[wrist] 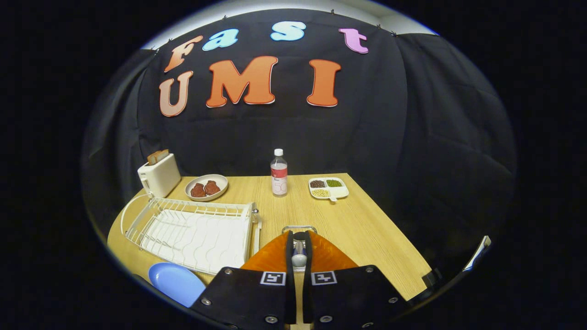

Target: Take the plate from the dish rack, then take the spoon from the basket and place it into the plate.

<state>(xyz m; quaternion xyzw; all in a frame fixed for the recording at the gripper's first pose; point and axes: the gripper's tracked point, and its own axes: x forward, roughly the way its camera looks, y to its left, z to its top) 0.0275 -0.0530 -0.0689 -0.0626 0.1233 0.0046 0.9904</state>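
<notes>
A blue plate [176, 282] lies flat on the wooden table [367, 229], left of my fingers and in front of the white dish rack [192, 231], which holds no dishes. My gripper [299, 237] is closed to a narrow gap, and both fingers press on the pale handle of a spoon [299, 257] standing upright between them. Just beyond the fingertips shows the metal wire rim of the basket [299, 227]; the fingers hide the rest of the basket and the spoon's lower end.
Along the back of the table stand a white toaster [159, 176] with bread in it, a plate with two brown pieces of food [206, 187], a water bottle [279, 174] and a divided tray of beans [328, 188]. The table's edge runs to the right.
</notes>
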